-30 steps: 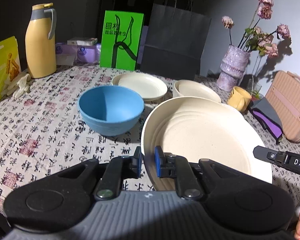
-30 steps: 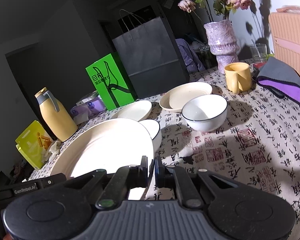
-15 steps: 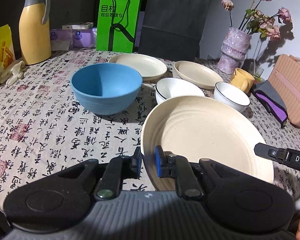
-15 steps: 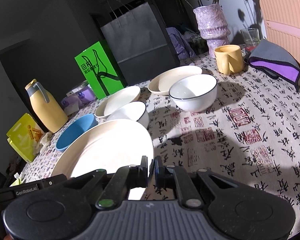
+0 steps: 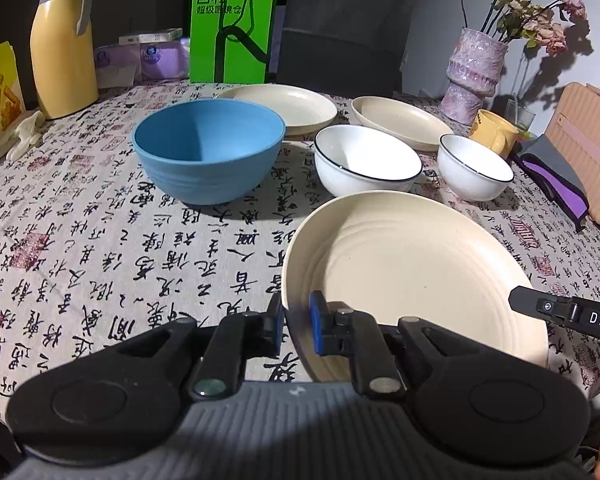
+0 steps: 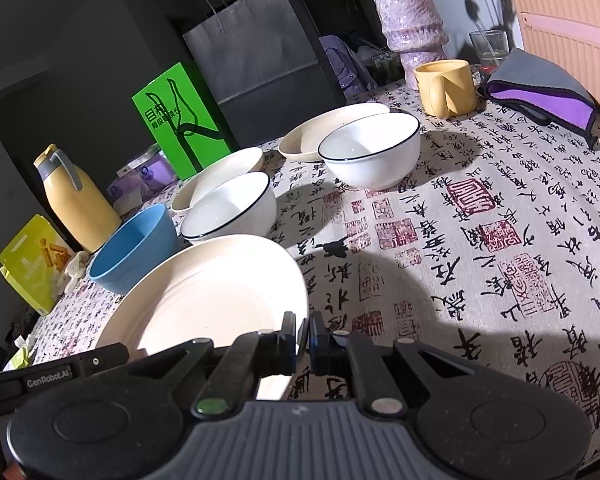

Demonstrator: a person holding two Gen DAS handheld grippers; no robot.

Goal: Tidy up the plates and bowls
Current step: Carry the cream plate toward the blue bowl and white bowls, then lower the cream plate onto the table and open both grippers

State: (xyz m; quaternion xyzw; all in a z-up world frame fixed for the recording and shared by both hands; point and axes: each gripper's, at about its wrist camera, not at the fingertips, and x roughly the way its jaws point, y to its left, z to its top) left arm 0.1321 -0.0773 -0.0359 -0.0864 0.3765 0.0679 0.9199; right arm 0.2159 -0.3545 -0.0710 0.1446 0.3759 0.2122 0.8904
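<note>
Both grippers are pinching the big cream plate's (image 5: pixel 412 276) rim: left gripper (image 5: pixel 295 326) at its 7 o'clock, right gripper (image 6: pixel 302 338) at its 5 o'clock. Their bodies are showing "GenRobot.AI" and "DAS". The blue bowl (image 5: pixel 208 152) is sitting at 11 o'clock.

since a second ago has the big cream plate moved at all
Yes. The big cream plate, pinched at its rim by both claws, has come down: in the left wrist view it earlier hid the white bowls; now they show clear above its far rim.
</note>
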